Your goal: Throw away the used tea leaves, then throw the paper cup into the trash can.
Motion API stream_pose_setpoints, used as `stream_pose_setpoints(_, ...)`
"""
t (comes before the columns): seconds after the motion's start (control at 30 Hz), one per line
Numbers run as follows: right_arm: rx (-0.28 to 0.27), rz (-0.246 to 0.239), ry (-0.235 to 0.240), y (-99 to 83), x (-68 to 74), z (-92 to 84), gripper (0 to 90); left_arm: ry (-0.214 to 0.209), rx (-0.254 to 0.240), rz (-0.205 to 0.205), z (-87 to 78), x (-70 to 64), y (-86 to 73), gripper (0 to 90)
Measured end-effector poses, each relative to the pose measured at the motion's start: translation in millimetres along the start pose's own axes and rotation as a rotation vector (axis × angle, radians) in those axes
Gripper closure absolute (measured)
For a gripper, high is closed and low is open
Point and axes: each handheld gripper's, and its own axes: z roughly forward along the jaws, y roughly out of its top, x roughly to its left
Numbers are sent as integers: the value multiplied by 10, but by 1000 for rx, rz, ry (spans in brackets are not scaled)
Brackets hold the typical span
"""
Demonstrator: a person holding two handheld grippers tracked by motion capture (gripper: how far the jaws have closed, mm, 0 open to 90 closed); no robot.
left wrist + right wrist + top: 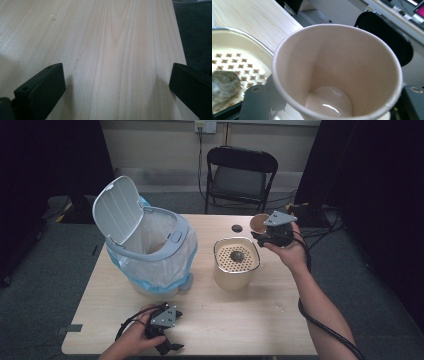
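Note:
My right gripper (261,234) is shut on a brown paper cup (259,222) and holds it above the table, just right of and behind a cream container (235,272) with a perforated strainer top. In the right gripper view the cup (337,67) sits between the black jaws, tilted toward the camera, with only a wet sheen at its bottom. A dark tea bag (236,255) lies on the strainer (242,62), and the tea bag (223,87) is at that view's left edge. My left gripper (170,347) rests near the table's front edge, and the left gripper (116,85) has its jaws wide apart over bare wood.
A white bin (155,255) with a blue-edged liner stands at the left of the table, its lid (115,210) flipped up. A small black disc (236,228) lies behind the container. A black folding chair (240,175) stands beyond the table's far edge.

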Motion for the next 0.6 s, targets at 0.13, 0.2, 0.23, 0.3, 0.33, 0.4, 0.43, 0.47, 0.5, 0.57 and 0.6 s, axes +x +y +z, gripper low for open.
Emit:
stream_pose_setpoints(0.13, 0, 22, 8, 1, -6, 6, 283, 0, -1, -1, 0, -1, 0, 0)
stream_pose_setpoints(0.2, 6, 40, 6, -8, -13, 11, 282, 0, -1, -1, 1, -1, 0, 0)
stream_pose_setpoints(0.23, 5, 42, 9, -13, -18, 11, 282, -2, 0, -3, 1, -1, 0, 0)
stream_pose_setpoints(0.3, 2, 55, 11, -15, -25, 6, 282, 0, -1, -2, 1, -1, 0, 0)
stream_pose_setpoints(0.33, 0, 58, 12, -14, -28, 0, 282, -3, -2, -5, 2, -3, -1, 0)
stream_pose_setpoints(0.4, -8, 74, 24, -7, -34, -10, 281, 0, 0, -1, 0, 0, 0, 0)
stream_pose_setpoints(0.43, -7, 74, 23, 0, -36, -16, 280, -2, 2, 0, -1, 1, 0, 0)
stream_pose_setpoints(0.47, -7, 82, 29, 8, -38, -21, 280, 0, 2, 2, -2, 2, 0, 0)
stream_pose_setpoints(0.5, -6, 88, 32, 15, -42, -28, 279, -2, 1, -1, 0, 0, 0, 0)
stream_pose_setpoints(0.57, -6, 95, 34, 28, -44, -36, 279, 0, 2, 1, -2, 2, 0, 0)
stream_pose_setpoints(0.6, -3, 94, 33, 34, -44, -38, 278, -2, 1, -2, -1, 0, 0, 0)
